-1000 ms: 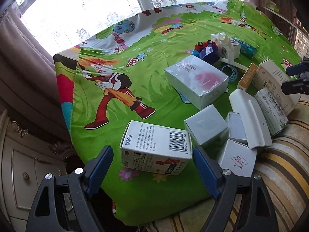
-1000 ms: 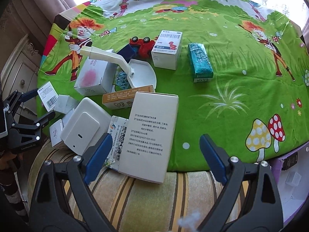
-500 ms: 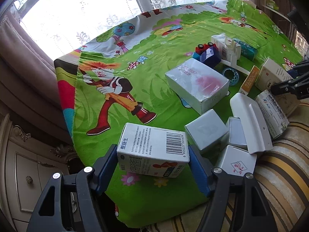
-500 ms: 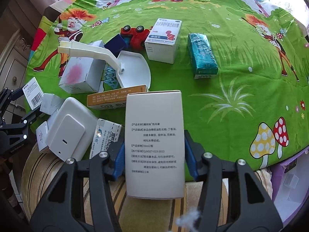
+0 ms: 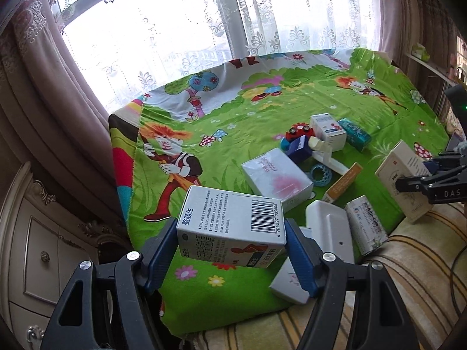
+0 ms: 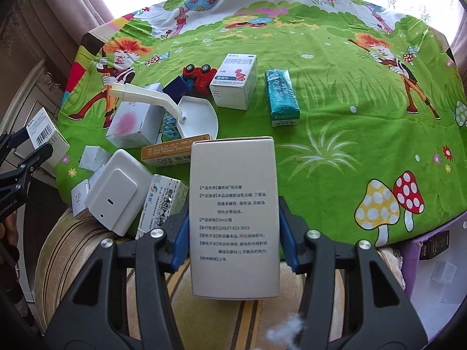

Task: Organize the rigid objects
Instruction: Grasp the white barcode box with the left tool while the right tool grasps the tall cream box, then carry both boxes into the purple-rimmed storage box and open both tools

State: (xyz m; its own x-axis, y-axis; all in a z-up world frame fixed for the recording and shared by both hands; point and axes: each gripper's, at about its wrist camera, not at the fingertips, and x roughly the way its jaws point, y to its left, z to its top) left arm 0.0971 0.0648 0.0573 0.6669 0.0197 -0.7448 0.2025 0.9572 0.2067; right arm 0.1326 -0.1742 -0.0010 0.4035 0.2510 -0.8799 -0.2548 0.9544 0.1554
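Left gripper [image 5: 232, 243] now clamped on barcode box [image 5: 233, 221], raised off the tablecloth [image 5: 233, 122] at near-left edge; right gripper [image 6: 232, 230] likewise clamped on tall white box [image 6: 233, 218], near centre. Both jaws gaped 1 s ago — two pickups made, placing next, prob.

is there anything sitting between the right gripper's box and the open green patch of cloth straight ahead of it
Nothing visible does. The right gripper holds the tall white box above the cloth's near edge. The teal box and white medicine box lie farther back; the orange box lies to the left.
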